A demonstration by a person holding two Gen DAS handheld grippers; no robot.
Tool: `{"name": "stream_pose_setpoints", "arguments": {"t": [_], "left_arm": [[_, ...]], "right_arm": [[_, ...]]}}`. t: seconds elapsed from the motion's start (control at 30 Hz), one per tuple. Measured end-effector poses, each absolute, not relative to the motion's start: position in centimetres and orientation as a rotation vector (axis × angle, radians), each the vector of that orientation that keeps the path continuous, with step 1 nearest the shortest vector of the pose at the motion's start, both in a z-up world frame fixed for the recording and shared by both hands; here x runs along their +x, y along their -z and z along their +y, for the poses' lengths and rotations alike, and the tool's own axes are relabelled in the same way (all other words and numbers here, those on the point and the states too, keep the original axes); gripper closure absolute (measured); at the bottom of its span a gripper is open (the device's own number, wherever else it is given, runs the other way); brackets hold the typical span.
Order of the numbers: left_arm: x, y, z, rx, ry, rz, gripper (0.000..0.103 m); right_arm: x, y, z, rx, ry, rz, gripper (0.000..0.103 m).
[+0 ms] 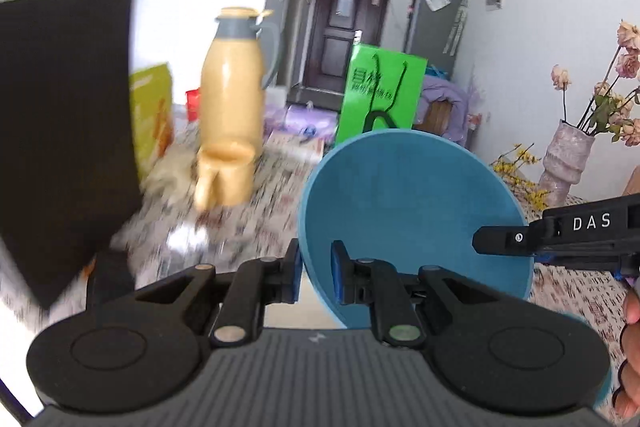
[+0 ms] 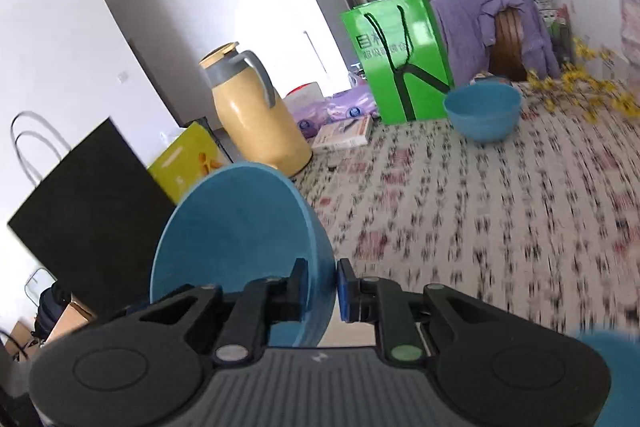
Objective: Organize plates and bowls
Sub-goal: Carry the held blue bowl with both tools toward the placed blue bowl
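Bowls are the concern here: two blue ones are carried by their rims, each pinched in its own gripper above a desk [image 2: 500, 211] covered in floral cloth. The left gripper [image 1: 316, 277] is clamped on the rim of one blue bowl [image 1: 412, 211], which hangs tilted with its hollow facing the camera. The right gripper [image 2: 322, 297] is likewise closed on the wall of a second blue bowl [image 2: 236, 239], also tipped on edge. In the left wrist view the right gripper reaches in from the right, its tip near the first bowl's far rim. A third blue bowl [image 2: 482, 111] sits upright on the desk, far across, just beside a green paper bag [image 2: 396, 59].

Background blur suggests fast travel, so either thin rim hold could slip and a bowl could swing or drop. The two carried bowls are close and could knock together. A yellow thermos jug [image 1: 232, 87] with its matching mug [image 1: 224, 175], a black paper bag [image 1: 64, 131] and a vase of dried flowers [image 1: 564, 159] stand along the desk, and a wide sweep might topple them.
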State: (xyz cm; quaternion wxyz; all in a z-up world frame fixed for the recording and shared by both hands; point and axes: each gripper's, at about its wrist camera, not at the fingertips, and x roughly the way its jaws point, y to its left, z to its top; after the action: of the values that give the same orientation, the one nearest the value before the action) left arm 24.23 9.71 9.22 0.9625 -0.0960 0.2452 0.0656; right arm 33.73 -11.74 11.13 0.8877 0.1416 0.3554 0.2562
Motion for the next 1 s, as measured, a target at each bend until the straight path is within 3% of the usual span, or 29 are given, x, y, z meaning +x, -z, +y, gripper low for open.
{"name": "stream_pose_setpoints", "arguments": {"t": [0.23,0.47,1.0], "left_arm": [[15.8,-5.6,10.1,-0.326,-0.161,0.453,0.088],[10.3,-5.1,7.8,-0.244,-0.163,0.345,0.088],[10.3,-4.0,6.0,-0.302,-0.074,0.411,0.088]], "right_arm": [[24.6,-6.2,-11.5,0.251,-0.545,0.676,0.088],[16.2,-4.8,-12.4,0.197,-0.493,0.496,0.088],[14.8,-4.7,-14.7,0.158,-0.427,0.429,0.088]]}}
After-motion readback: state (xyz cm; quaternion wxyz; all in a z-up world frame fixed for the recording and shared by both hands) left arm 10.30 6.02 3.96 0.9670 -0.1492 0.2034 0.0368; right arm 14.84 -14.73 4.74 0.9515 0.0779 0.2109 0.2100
